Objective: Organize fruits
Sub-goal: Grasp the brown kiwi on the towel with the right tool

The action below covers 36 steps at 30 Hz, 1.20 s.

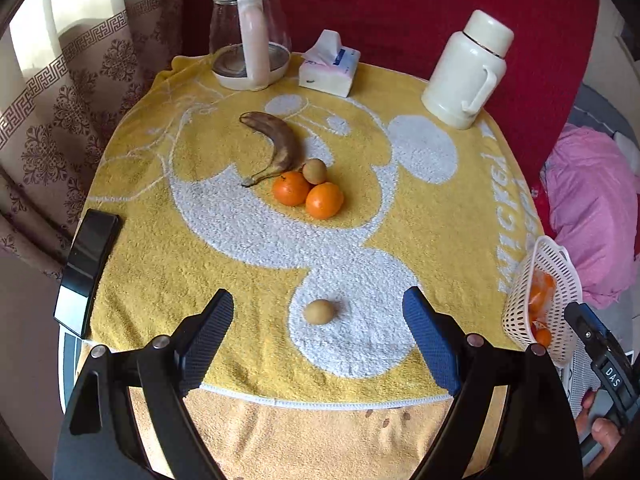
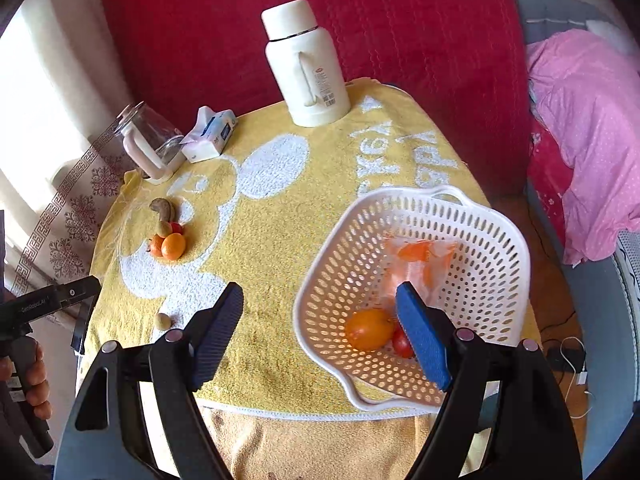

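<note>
White basket (perforated), orange, tomato inside

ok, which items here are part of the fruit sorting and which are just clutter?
Job:
white basket
banana
two oranges
kiwi by them
lone kiwi
orange in basket

Clutter:
glass kettle
tissue pack
white thermos
phone
</note>
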Available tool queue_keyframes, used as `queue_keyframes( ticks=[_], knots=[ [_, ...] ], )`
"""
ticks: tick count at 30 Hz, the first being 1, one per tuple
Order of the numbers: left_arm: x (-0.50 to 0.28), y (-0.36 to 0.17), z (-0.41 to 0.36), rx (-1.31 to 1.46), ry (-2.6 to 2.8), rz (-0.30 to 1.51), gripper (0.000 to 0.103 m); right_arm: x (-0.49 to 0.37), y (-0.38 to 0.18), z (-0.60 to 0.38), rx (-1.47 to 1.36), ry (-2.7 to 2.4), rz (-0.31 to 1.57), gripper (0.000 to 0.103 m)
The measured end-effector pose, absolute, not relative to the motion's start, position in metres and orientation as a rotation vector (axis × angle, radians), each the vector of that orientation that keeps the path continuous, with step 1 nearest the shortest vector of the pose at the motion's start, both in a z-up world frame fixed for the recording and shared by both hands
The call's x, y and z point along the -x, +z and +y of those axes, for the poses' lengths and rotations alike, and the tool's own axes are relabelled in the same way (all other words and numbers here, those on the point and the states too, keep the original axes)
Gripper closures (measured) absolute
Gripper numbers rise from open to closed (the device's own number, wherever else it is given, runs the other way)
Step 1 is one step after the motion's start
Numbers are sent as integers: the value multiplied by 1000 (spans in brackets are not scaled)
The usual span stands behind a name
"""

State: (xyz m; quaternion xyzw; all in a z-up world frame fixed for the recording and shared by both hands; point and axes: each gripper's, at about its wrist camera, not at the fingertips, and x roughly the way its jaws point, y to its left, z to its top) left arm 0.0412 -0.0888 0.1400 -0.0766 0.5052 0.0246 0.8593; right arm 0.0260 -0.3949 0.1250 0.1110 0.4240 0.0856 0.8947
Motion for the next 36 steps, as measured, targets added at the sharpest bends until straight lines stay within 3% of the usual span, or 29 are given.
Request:
queue_keyframes(
  ticks=[16, 23, 28, 34, 36],
  knots=[
    [-20, 138, 16, 249, 206, 1062, 17, -42, 93, -224, 25, 570, 1007, 26],
    [-21, 133, 49, 270, 220, 1071, 17, -60, 66, -182, 35, 597, 1091, 42],
    [-22, 128, 67, 283, 222, 1080, 17, -73, 52, -165, 46, 567, 1117, 46],
    [-25, 122, 91, 295, 237, 1093, 17, -82, 32, -149, 74, 510, 1155, 61],
    [-27, 121, 98, 296, 239, 1095, 17, -82, 28, -144, 86, 504, 1157, 62]
  ],
)
